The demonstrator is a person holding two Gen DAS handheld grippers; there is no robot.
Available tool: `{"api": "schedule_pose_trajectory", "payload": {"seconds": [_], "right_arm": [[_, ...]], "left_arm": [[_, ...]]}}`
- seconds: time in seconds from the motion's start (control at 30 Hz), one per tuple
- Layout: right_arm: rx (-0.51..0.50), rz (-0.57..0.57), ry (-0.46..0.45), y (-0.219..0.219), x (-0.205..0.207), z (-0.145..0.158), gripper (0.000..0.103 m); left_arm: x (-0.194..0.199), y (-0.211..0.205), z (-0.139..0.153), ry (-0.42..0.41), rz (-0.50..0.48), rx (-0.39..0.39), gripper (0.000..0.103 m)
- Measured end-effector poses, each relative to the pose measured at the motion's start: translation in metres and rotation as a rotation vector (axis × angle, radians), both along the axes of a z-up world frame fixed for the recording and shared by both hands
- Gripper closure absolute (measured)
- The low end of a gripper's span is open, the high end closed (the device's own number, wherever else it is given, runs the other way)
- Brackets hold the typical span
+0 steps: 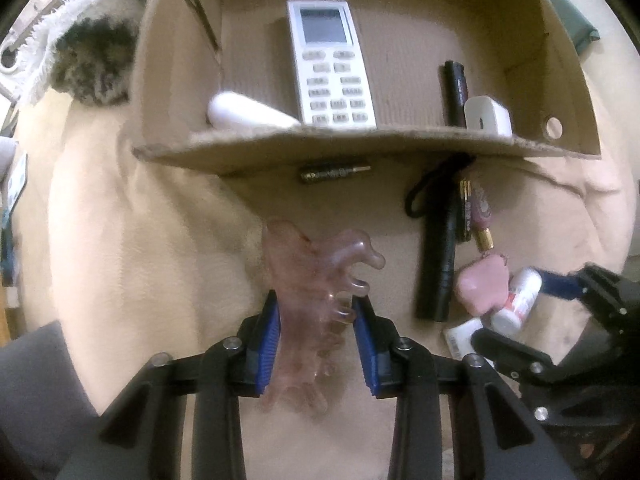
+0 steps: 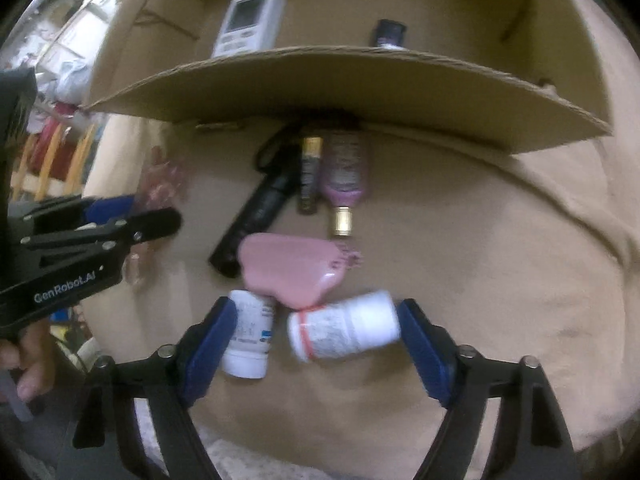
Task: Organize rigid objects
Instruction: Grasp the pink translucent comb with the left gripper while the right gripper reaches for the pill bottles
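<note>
My left gripper point(image 1: 316, 320) is shut on a clear pink hair claw clip point(image 1: 316, 276), held over the beige blanket in front of a cardboard box point(image 1: 360, 146). The box holds a white remote point(image 1: 330, 66), a white oval object point(image 1: 248, 112), a black tube point(image 1: 456, 88) and a white adapter point(image 1: 488, 116). My right gripper point(image 2: 316, 332) is open around two white pill bottles point(image 2: 344, 326) point(image 2: 250, 334), touching neither clearly. A pink heart-shaped case point(image 2: 288, 270) lies just beyond them.
On the blanket near the box lie a black flashlight point(image 2: 260, 208), a gold-black battery point(image 2: 310, 176), a pink bottle with a gold cap point(image 2: 346, 168) and another battery point(image 1: 334, 174). The left gripper's body point(image 2: 80, 240) shows at the left. A fluffy cloth point(image 1: 88, 32) lies far left.
</note>
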State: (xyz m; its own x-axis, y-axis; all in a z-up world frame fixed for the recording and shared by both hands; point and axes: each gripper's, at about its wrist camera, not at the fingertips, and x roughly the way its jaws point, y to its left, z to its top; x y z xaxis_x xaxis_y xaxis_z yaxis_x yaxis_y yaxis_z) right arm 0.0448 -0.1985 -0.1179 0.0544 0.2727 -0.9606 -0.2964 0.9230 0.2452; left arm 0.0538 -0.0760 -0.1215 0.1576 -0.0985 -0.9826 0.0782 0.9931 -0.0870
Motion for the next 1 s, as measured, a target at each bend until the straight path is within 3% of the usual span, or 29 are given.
{"api": "schedule_pose_trajectory", "payload": {"seconds": [0.07, 0.27, 0.3, 0.33, 0.43, 0.73, 0.77, 0.8, 1.0], "right_arm": [[0.032, 0.001, 0.008, -0.001, -0.001, 0.002, 0.036], [0.07, -0.071, 0.039, -0.017, 0.0, 0.001, 0.036], [0.083, -0.081, 0.043, -0.02, 0.0, 0.002, 0.048], [0.112, -0.098, 0.056, -0.023, 0.001, 0.002, 0.05], [0.128, -0.12, 0.097, -0.032, 0.007, -0.003, 0.051], [0.13, -0.158, 0.08, -0.046, 0.004, 0.009, 0.051], [0.127, -0.156, 0.072, -0.05, 0.002, 0.009, 0.066], [0.122, -0.153, 0.061, -0.05, 0.001, 0.013, 0.099], [0.109, -0.201, 0.021, -0.054, -0.002, 0.021, 0.099]], "left_arm": [[-0.003, 0.01, 0.013, -0.007, 0.007, -0.001, 0.071], [-0.013, 0.017, 0.017, -0.011, 0.029, 0.004, 0.071], [-0.014, 0.019, 0.018, -0.012, 0.034, 0.001, 0.071], [-0.015, 0.022, 0.019, -0.013, 0.043, -0.004, 0.071], [-0.014, 0.031, 0.02, -0.015, 0.057, -0.005, 0.071], [-0.015, 0.045, 0.024, -0.031, 0.089, -0.026, 0.071], [-0.016, 0.046, 0.024, -0.033, 0.091, -0.025, 0.071], [-0.019, 0.047, 0.025, -0.037, 0.093, -0.024, 0.071], [-0.031, 0.049, 0.028, -0.063, 0.096, -0.028, 0.071]]}}
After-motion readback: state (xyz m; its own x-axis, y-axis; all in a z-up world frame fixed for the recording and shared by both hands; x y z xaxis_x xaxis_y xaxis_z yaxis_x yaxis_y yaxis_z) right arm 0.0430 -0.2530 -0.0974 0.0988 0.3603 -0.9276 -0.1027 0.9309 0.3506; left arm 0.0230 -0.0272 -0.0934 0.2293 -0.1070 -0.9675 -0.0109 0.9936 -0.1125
